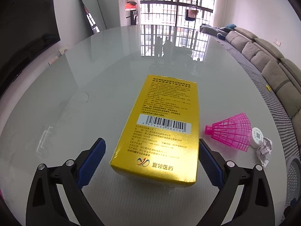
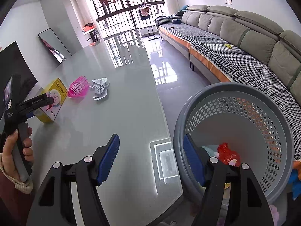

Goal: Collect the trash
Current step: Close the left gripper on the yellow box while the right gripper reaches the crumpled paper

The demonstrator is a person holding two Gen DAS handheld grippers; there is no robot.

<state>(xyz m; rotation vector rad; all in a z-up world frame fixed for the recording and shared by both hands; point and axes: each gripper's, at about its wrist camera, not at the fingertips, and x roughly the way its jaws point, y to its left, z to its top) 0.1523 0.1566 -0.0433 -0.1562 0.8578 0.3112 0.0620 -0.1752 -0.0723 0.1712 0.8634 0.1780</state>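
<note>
A yellow medicine box [image 1: 161,130] lies on the glossy grey table [image 1: 94,86], between the spread fingers of my left gripper [image 1: 151,148], which is open around its near end. The right pad sits close to the box edge; the left pad is apart. A pink shuttlecock [image 1: 231,133], a white cap [image 1: 257,137] and a crumpled paper [image 1: 265,150] lie to the right. In the right wrist view the box [image 2: 54,98], shuttlecock [image 2: 78,88] and paper [image 2: 100,88] show at far left. My right gripper [image 2: 151,156] is open and empty, above the table edge beside the grey perforated bin [image 2: 235,131].
The bin holds red plastic [image 2: 228,154] and other scraps. A grey sofa [image 2: 244,43] with a checked cover runs along the right. A dark TV screen [image 1: 24,30] and a leaning mirror [image 1: 92,13] stand at the left. Shiny floor lies between table and sofa.
</note>
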